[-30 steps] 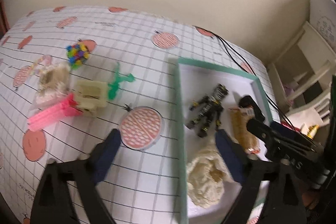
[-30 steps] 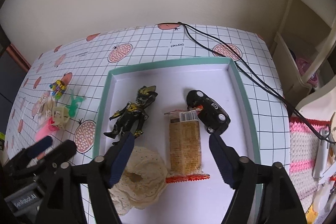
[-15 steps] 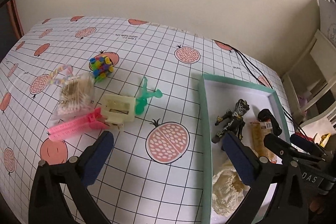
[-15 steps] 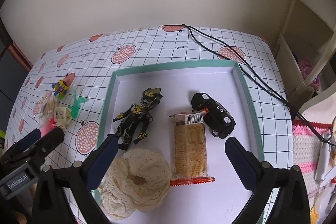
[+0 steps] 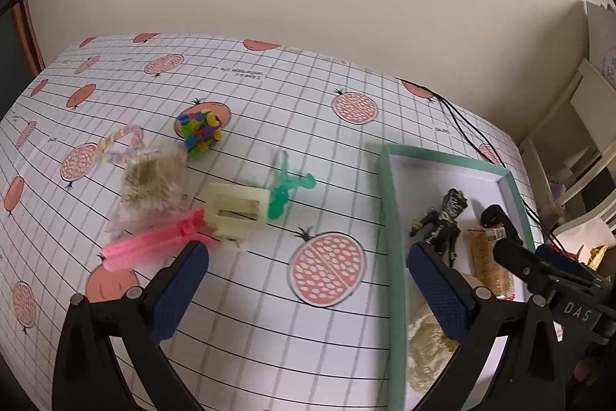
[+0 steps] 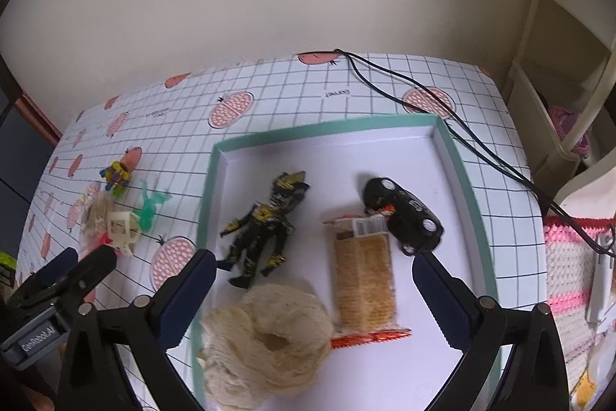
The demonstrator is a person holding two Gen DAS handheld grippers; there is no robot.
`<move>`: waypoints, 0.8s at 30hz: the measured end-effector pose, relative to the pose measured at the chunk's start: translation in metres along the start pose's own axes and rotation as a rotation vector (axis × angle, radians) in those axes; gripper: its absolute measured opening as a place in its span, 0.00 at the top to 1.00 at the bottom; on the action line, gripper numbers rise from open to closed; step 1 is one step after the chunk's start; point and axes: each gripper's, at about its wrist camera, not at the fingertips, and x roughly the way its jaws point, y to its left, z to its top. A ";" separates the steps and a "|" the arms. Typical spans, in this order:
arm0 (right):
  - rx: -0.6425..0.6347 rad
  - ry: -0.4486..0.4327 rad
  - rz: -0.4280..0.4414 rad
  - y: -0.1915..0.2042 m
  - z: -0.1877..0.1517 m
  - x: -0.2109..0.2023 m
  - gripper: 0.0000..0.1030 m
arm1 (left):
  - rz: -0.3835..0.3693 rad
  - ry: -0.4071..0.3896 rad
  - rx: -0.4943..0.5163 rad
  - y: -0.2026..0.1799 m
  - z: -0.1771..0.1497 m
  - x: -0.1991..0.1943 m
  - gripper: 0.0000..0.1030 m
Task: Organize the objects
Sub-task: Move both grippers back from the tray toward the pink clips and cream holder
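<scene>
Left gripper [image 5: 304, 280] has swung from the tray [image 5: 392, 218] toward loose items w/ jaws apart, empty; pink clip [image 5: 154, 245] likely next. Right gripper [image 6: 312, 291] hovers over tray, jaws apart.

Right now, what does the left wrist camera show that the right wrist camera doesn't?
Only the left wrist view shows the pink zipper clearly, plus the pastel braided loop behind the cotton swab bag. Only the right wrist view shows the whole snack packet, the cream scrunchie's full ring and the pink crochet mat. Both show the teal tray, black figure, toy car, green clip and colourful ball. Both the left gripper and the right gripper are open and empty.
</scene>
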 end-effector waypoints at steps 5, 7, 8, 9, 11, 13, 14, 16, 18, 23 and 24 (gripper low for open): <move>-0.023 -0.018 0.033 0.025 0.004 -0.001 0.00 | 0.037 -0.013 -0.017 0.025 0.008 -0.003 0.00; -0.029 -0.024 0.047 0.036 0.005 -0.001 0.00 | 0.053 -0.024 -0.029 0.039 0.012 -0.005 0.00; -0.033 -0.026 0.058 0.043 0.006 -0.001 0.00 | 0.060 -0.029 -0.037 0.046 0.014 -0.007 0.00; -0.037 -0.028 0.068 0.049 0.006 0.000 0.00 | 0.066 -0.032 -0.044 0.053 0.015 -0.007 0.00; -0.050 -0.030 0.085 0.062 0.007 0.001 0.00 | 0.078 -0.041 -0.060 0.068 0.019 -0.009 0.00; -0.060 -0.031 0.099 0.076 0.008 0.003 0.00 | 0.089 -0.047 -0.072 0.082 0.020 -0.010 0.00; -0.067 -0.029 0.109 0.085 0.008 0.004 0.00 | 0.096 -0.047 -0.077 0.089 0.021 -0.010 0.00; -0.087 -0.028 0.129 0.101 0.008 0.007 0.00 | 0.109 -0.041 -0.085 0.101 0.021 -0.009 0.00; -0.106 -0.029 0.144 0.115 0.008 0.010 0.00 | 0.113 -0.032 -0.095 0.112 0.020 -0.007 0.00; -0.121 -0.014 0.165 0.142 0.006 0.024 0.00 | 0.130 0.023 -0.132 0.135 0.017 0.005 0.00; -0.121 -0.010 0.166 0.145 0.005 0.027 0.00 | 0.135 0.036 -0.137 0.139 0.015 0.008 0.00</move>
